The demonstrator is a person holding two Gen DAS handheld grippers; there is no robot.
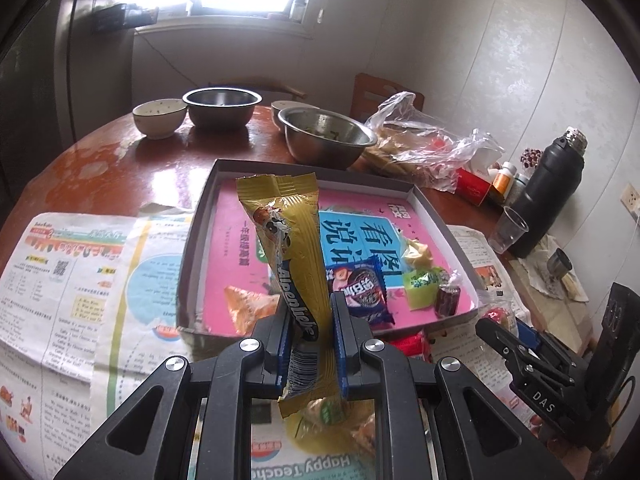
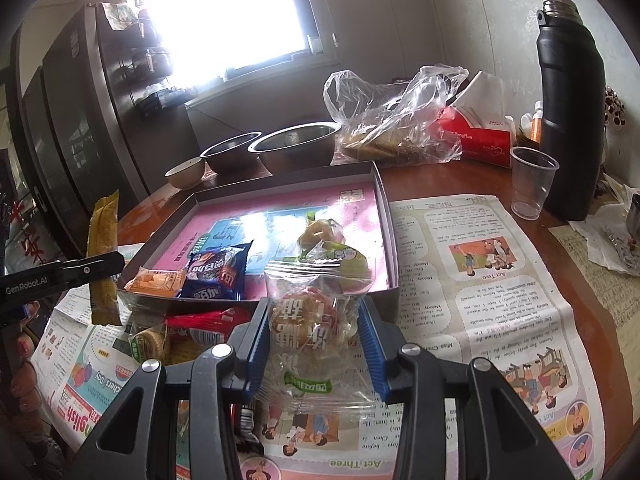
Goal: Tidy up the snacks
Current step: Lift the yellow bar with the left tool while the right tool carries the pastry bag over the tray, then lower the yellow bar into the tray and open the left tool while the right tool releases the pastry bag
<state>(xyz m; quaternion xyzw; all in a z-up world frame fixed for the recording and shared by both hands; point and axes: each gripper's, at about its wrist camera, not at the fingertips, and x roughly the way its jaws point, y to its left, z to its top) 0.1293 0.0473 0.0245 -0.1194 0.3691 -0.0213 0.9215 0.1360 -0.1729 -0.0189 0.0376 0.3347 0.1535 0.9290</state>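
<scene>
My left gripper (image 1: 310, 322) is shut on a gold Alpenliebe candy packet (image 1: 288, 240) and holds it upright in front of the grey box lid (image 1: 200, 216) with the pink book. The packet also shows at the left of the right wrist view (image 2: 103, 252). My right gripper (image 2: 314, 334) is shut on a clear-wrapped pastry (image 2: 310, 320) just in front of the box lid's near wall (image 2: 224, 304). In the lid lie a blue cookie pack (image 2: 218, 272), an orange pack (image 2: 154, 282), a green-wrapped snack (image 1: 420, 286) and a small dark candy (image 1: 448, 300).
Loose snacks, a red pack (image 2: 200, 322) among them, lie on newspaper (image 2: 480, 280) before the lid. Behind it stand steel bowls (image 1: 326, 136), a ceramic bowl (image 1: 160, 116) and a plastic bag (image 2: 392, 120). At the right are a plastic cup (image 2: 532, 180), a black thermos (image 2: 570, 100) and a red tissue box (image 2: 476, 136).
</scene>
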